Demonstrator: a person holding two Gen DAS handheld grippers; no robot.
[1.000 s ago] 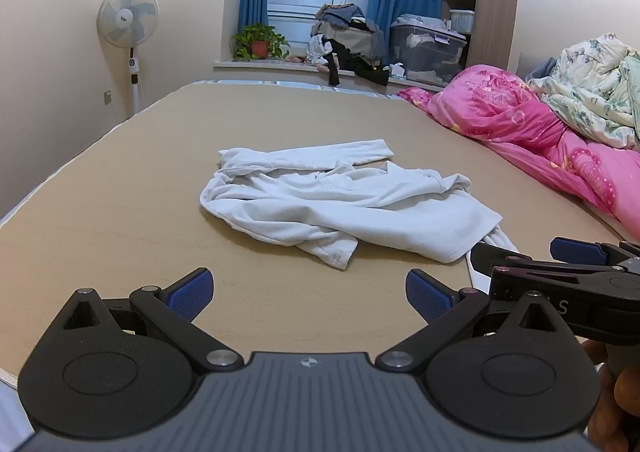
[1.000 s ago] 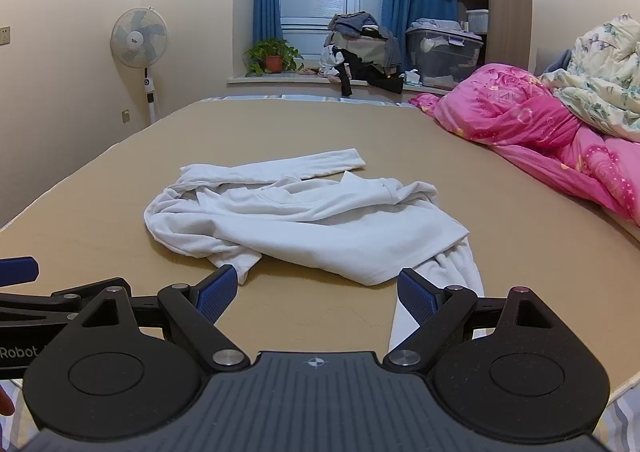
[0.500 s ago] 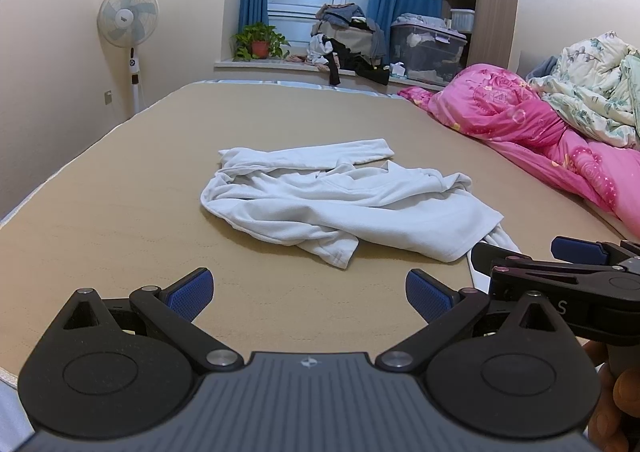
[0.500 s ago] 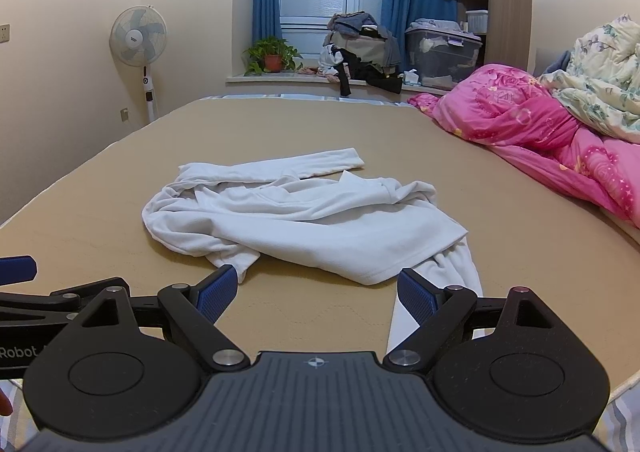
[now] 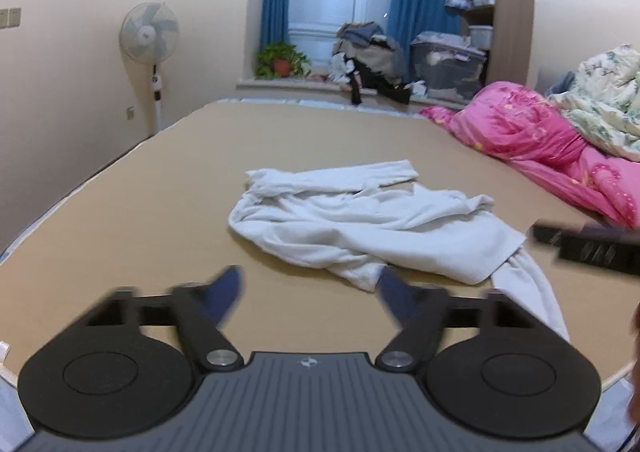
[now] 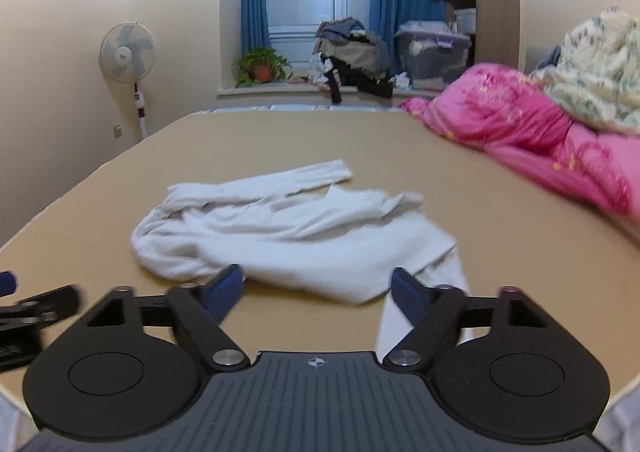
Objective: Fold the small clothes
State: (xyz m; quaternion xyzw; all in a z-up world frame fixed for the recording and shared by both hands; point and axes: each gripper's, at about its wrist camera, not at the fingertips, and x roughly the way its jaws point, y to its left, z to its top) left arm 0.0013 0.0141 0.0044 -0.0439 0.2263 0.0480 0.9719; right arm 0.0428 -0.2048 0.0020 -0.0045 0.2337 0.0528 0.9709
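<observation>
Both grippers have come forward toward the garment since a second ago: the white top (image 5: 360,228) fills more of each view, and the left view is now smeared with motion blur where it was sharp before. The top itself lies as it did, crumpled on the tan bed surface (image 5: 140,212), one long sleeve stretched across its far side and a second strip of cloth trailing off its near right corner toward the bed's edge. Starting at the left, the left gripper (image 5: 310,290) has its jaws spread wide with nothing between them; its blue pads sit just short of the top's near hem, the right pad close to the lowest fold, though the blur hides whether it touches. Further right, the right gripper (image 6: 316,288) is likewise spread apart and holding nothing; in its own view the near edge of the top (image 6: 296,236) lies directly beyond the gap between its fingers, with the trailing strip running down just inside the right finger. Off to the right, well apart from the top, a pink quilt (image 6: 520,120) is heaped along the bed's side.
</observation>
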